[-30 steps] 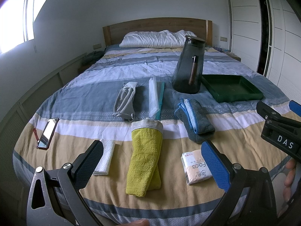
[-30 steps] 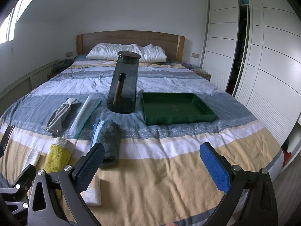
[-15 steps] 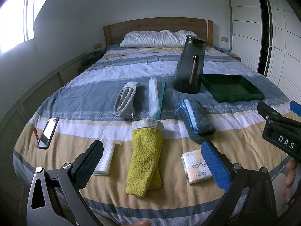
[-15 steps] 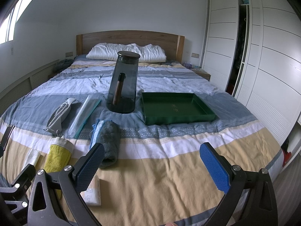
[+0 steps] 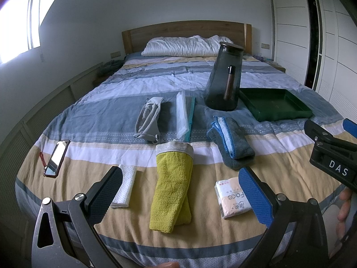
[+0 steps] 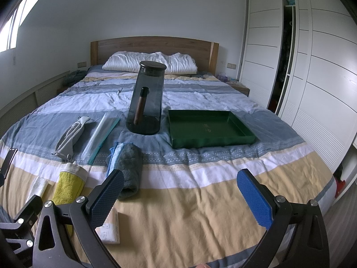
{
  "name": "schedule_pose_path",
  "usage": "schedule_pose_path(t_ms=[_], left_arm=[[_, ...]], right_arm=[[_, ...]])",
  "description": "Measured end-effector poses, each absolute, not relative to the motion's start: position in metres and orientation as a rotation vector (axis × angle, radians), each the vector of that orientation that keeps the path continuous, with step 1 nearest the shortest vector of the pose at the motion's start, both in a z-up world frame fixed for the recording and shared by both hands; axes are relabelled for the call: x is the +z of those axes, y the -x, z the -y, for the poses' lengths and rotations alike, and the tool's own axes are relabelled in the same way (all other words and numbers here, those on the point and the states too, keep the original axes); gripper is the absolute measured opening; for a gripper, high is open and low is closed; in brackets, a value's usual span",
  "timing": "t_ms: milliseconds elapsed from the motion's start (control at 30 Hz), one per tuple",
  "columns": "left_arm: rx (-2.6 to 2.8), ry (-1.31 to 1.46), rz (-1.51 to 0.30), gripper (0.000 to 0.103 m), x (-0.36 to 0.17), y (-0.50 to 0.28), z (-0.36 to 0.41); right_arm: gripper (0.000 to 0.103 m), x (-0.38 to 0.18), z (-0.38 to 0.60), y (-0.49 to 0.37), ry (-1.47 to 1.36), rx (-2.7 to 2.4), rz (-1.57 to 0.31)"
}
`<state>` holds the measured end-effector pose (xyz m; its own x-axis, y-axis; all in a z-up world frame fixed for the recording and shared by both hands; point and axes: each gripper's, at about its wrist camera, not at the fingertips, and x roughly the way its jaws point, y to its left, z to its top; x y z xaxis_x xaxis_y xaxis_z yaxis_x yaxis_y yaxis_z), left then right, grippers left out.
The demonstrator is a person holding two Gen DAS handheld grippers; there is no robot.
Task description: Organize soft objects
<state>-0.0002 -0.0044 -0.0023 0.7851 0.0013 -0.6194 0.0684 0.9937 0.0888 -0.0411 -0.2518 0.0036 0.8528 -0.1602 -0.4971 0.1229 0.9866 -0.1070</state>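
Soft things lie across a striped bed. A rolled yellow towel [image 5: 173, 187] lies between the fingers of my open left gripper [image 5: 183, 198], which hovers above it. A folded white cloth [image 5: 125, 184] lies to its left, a tissue pack [image 5: 233, 198] to its right. Further back rest a grey-blue towel [image 5: 233, 141], a grey mask [image 5: 149, 117] and a clear packet [image 5: 184, 114]. An empty green tray [image 6: 209, 127] sits at the right. My right gripper [image 6: 183, 198] is open over bare bedding, near the grey-blue towel [image 6: 128, 165].
A tall smoky jar [image 5: 225, 76] with a brown stick inside stands by the green tray [image 5: 275, 105]. A phone [image 5: 55, 157] lies near the bed's left edge. White pillows [image 6: 149, 61] and a wooden headboard are at the back, wardrobe doors [image 6: 312, 67] on the right.
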Motion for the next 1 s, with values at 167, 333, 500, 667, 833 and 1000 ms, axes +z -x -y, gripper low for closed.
schedule_pose_path(t_ms=[167, 333, 500, 667, 833, 1000], left_arm=[[-0.037, -0.108, -0.667, 0.102, -0.0024, 0.0003, 0.0045], [-0.037, -0.109, -0.667, 0.102, -0.0024, 0.0003, 0.0047], [-0.036, -0.109, -0.668, 0.102, -0.0023, 0.0002, 0.0044], [-0.036, -0.109, -0.668, 0.102, -0.0025, 0.0002, 0.0046], [-0.036, -0.109, -0.67, 0.102, -0.0051, 0.0019, 0.0042], [-0.033, -0.11, -0.674, 0.102, -0.008, 0.0017, 0.003]], right_arm=[[0.103, 0.0035, 0.2517, 0.0409, 0.071, -0.149, -0.529], [0.103, 0.0033, 0.2516, 0.0407, 0.072, -0.149, -0.528], [0.103, 0.0033, 0.2512, 0.0407, 0.072, -0.149, -0.529], [0.103, 0.0036, 0.2513, 0.0408, 0.073, -0.147, -0.527], [0.103, 0.0034, 0.2484, 0.039, 0.075, -0.145, -0.529], [0.103, 0.0033, 0.2473, 0.0369, 0.076, -0.139, -0.534]])
